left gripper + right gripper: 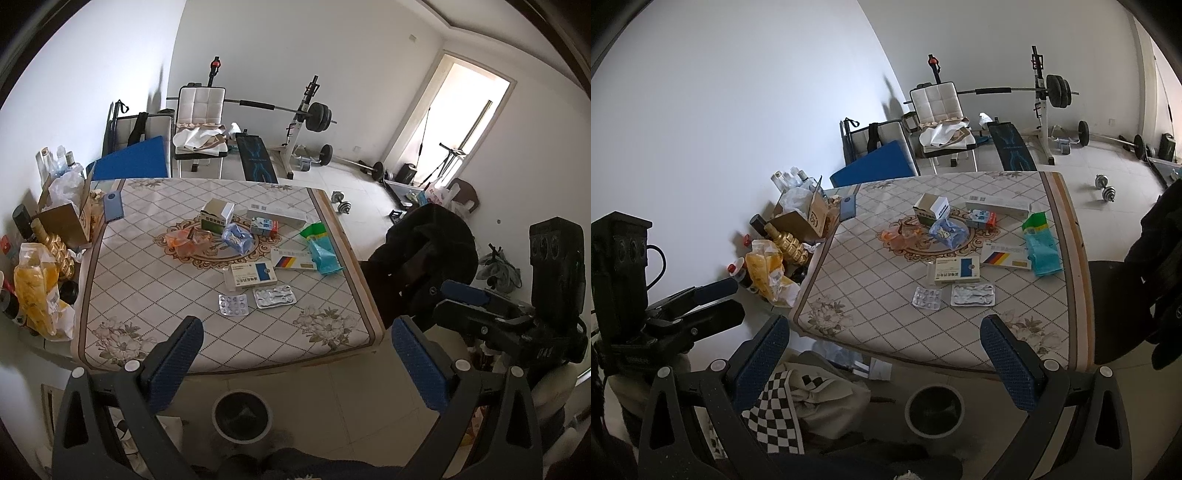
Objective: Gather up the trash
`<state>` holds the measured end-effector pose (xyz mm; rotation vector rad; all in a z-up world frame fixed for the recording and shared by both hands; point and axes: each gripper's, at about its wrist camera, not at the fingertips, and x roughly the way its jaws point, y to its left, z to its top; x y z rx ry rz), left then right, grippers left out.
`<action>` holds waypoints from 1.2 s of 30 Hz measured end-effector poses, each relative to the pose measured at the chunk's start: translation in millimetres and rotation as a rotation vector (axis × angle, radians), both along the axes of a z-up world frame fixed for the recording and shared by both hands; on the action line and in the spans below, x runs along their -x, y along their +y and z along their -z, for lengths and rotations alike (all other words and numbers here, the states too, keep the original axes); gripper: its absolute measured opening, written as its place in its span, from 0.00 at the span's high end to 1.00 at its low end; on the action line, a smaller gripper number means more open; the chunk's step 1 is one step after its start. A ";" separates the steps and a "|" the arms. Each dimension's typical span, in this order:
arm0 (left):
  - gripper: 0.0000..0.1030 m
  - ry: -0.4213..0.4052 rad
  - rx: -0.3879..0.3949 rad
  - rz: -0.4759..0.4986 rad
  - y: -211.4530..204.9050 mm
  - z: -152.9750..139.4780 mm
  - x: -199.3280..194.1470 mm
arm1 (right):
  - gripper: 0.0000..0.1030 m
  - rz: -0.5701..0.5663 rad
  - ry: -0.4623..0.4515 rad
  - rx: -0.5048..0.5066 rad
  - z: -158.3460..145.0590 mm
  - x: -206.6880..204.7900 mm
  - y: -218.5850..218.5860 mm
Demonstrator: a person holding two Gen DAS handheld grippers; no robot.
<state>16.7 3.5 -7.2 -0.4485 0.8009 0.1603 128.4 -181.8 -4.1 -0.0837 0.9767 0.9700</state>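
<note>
Your left gripper (295, 354) and right gripper (886, 350): fingers wide apart, empty. Medicine boxes (251, 275), blister packs (232, 304), wrappers remained on table (147, 295). Bin (242, 415) looked empty; nothing collected.

Print on the medicine boxes (252, 275) was too small to read. The waste bin (934, 410) interior was too dark to make out.
</note>
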 end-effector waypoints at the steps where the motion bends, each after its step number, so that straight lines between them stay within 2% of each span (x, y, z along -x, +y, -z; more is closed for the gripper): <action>1: 0.00 0.000 -0.001 0.000 -0.5 -0.2 -0.5 | 0.00 -0.001 0.001 -0.001 0.3 -0.5 -1.0; 36: 0.00 -0.008 -0.005 -0.015 -0.9 -5.5 6.7 | 0.00 -0.026 -0.001 0.006 2.4 9.6 8.9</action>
